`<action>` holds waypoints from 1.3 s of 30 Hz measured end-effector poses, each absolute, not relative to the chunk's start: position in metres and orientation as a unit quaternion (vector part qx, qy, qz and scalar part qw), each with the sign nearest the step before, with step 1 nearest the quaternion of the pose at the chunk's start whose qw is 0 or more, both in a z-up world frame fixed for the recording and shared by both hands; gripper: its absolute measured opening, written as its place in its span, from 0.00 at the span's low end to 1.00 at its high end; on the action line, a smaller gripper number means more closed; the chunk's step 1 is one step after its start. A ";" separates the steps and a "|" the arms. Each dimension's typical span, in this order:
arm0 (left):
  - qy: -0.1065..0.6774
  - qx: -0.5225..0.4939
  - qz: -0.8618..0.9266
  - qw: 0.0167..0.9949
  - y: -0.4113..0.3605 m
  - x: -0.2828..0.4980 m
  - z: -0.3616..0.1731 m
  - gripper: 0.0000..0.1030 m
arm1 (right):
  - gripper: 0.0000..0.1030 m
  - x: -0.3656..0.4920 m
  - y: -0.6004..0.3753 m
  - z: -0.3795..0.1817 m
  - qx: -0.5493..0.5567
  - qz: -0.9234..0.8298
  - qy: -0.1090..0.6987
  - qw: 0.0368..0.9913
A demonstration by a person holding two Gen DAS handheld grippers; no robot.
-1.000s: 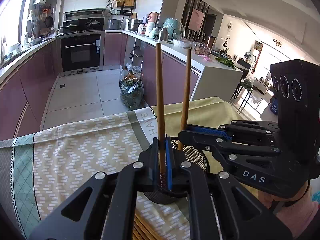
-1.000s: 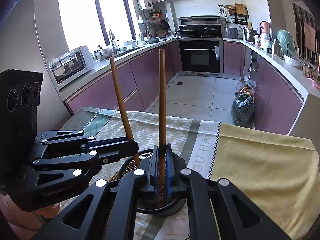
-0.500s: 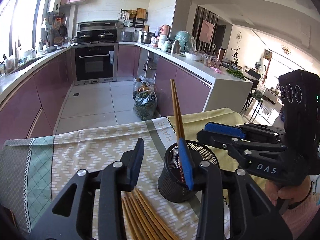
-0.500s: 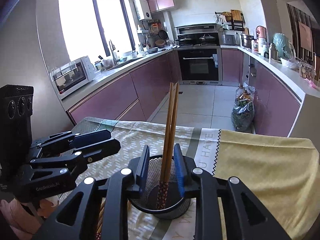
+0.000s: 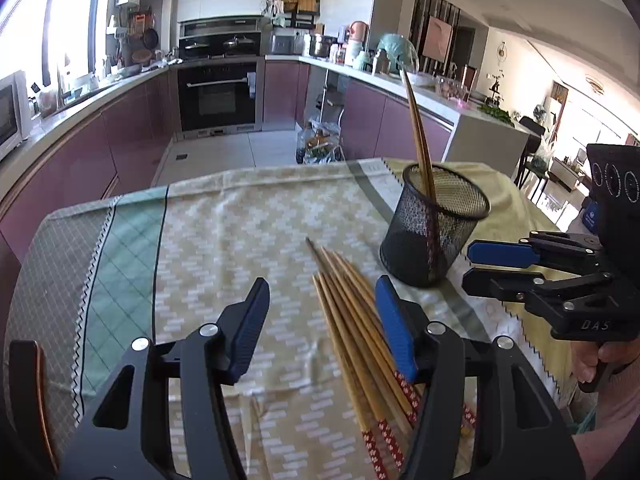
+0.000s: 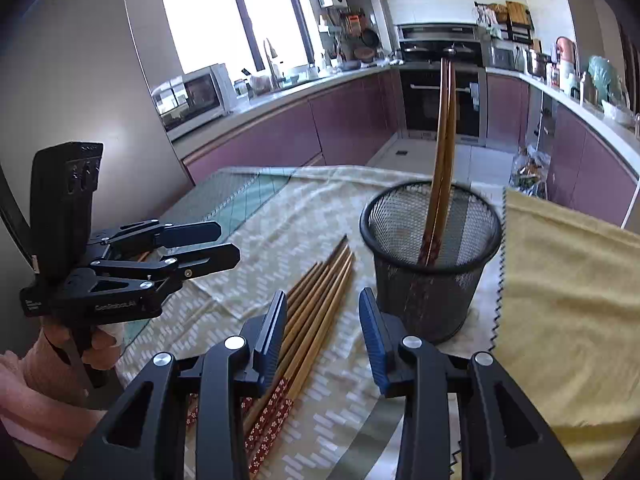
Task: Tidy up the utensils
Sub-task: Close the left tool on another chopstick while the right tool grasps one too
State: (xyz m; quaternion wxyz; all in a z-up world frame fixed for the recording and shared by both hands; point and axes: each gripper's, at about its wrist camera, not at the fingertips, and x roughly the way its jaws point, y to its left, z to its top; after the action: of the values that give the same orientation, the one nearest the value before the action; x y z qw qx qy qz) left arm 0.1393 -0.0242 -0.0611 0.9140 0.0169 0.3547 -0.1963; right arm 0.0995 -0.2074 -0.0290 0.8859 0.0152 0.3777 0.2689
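Both hand-held grippers (image 5: 322,316) (image 6: 322,326) have released, now spread empty above loose chopsticks (image 5: 356,320) beside the holder (image 5: 434,226).

Table (image 5: 132,240) under patterned cloth; on it loose chopsticks (image 5: 352,320) beside black mesh holder (image 5: 434,232).
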 end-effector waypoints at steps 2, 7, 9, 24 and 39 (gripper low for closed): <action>0.368 0.028 -0.193 0.909 -0.023 0.135 -0.076 0.55 | 0.34 0.100 -0.200 -0.046 0.018 0.267 0.400 0.877; 0.394 0.028 -0.194 0.898 -0.024 0.129 -0.099 0.55 | 0.34 0.096 -0.192 -0.069 0.007 0.251 0.422 0.871; 0.398 0.031 -0.191 0.896 -0.026 0.126 -0.106 0.55 | 0.34 0.095 -0.192 -0.070 0.008 0.248 0.426 0.870; 0.428 0.042 -0.182 0.884 -0.033 0.123 -0.126 0.52 | 0.34 0.090 -0.183 -0.080 -0.005 0.229 0.438 0.869; 0.433 0.065 -0.165 0.884 -0.040 0.127 -0.130 0.48 | 0.34 0.094 -0.174 -0.083 -0.042 0.204 0.440 0.874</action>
State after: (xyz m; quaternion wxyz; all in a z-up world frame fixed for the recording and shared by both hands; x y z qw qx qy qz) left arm 0.1268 -0.0397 -0.1301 0.8839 0.0649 0.4327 -0.1650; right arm 0.0938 -0.1737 -0.0834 0.8736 -0.0418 0.4398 0.2039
